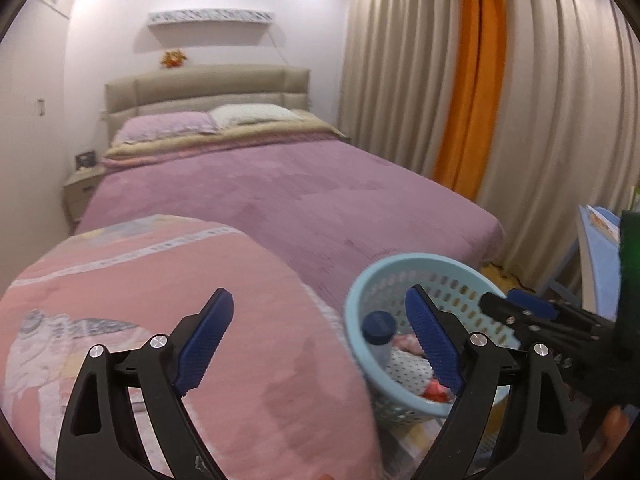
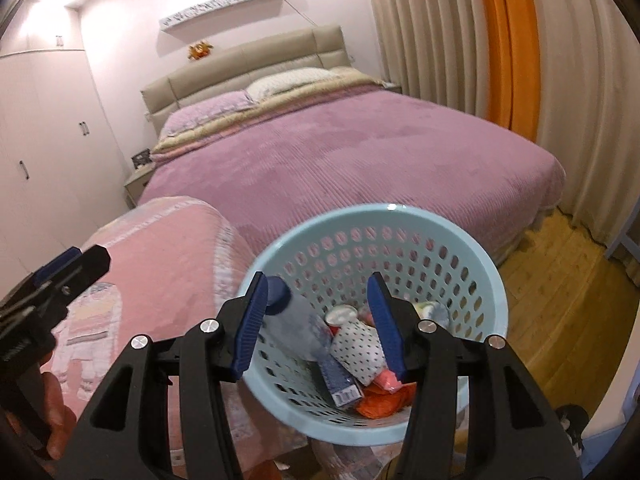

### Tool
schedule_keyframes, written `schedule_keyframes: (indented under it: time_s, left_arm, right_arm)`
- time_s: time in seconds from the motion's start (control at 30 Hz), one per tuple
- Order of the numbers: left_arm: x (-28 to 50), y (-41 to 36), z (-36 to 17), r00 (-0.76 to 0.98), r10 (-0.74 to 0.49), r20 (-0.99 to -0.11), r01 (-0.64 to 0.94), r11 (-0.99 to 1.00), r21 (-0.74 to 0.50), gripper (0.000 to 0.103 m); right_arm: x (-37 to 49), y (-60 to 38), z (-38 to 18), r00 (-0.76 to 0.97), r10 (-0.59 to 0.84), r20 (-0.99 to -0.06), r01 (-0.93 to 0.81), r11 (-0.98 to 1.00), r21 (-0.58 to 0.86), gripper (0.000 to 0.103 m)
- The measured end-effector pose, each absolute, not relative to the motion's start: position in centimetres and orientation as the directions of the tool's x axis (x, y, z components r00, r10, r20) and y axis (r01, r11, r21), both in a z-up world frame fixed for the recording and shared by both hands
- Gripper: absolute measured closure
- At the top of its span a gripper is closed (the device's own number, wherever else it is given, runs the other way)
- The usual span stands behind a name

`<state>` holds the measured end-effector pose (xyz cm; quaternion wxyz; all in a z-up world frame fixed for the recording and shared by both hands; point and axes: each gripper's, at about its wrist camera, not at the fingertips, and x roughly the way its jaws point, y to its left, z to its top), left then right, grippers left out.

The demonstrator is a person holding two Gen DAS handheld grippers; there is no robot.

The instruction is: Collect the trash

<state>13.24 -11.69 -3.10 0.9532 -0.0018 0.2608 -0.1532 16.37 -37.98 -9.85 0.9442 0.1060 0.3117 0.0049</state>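
Trash lies in the basket (image 2: 476,264), a pale blue perforated tub standing at the foot of the bed (image 2: 360,152), just beside a folded pink quilt (image 2: 160,264). Inside sit a bottle (image 2: 296,328) with a dark blue cap, a white dotted packet (image 2: 356,344), a small tin (image 2: 340,314) and orange-red crumpled scraps (image 2: 380,402). The right gripper (image 2: 318,320) hangs over the basket mouth with its jaws partly apart and nothing between the pads; the bottle is below them, not gripped. The left gripper (image 1: 320,344) stands wide apart and empty, one finger over the quilt, the other over the basket rim.

My judgement: all of this is light. The bottle looks like thin plastic, smooth and rounded, so it may slip or dent under a hard squeeze; best taken across the body below the cap. The packet and scraps are soft and will crush, so any pinch holds. The basket is stiff at the rim but flexes in the wall, and tips easily: take it by the rim
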Motion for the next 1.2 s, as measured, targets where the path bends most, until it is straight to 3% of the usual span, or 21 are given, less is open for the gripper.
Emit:
schedule_keyframes:
  time_s: [0.3, 0.6, 0.97, 1.2]
  left_arm:
    - [11.9, -8.8, -6.1, 0.884, -0.142, -0.445, 0.161, 0.987, 0.006, 0.017]
    - [11.8, -6.2, -7.2, 0.905, -0.153, -0.396, 0.130, 0.988, -0.085, 0.015]
    - [10.2, -8.4, -7.4, 0.923, -0.155, -0.353, 0.173, 0.985, 0.019, 0.011]
    - [10.2, -8.5, -7.3, 0.923, -0.156, -0.352, 0.174, 0.985, 0.020, 0.010]
  right_arm:
    - [12.9, -35.4, -8.8, 0.904, -0.001, -0.427, 0.075, 0.985, 0.158, 0.035]
    - [10.7, -34.3, -9.9, 0.940, -0.077, -0.331, 0.130, 0.981, 0.142, 0.035]
    - [10.3, -34.9, -10.4, 0.943, -0.090, -0.321, 0.149, 0.975, 0.165, 0.035]
    - [10.0, -34.8, -10.2, 0.943, -0.084, -0.321, 0.144, 0.975, 0.169, 0.035]
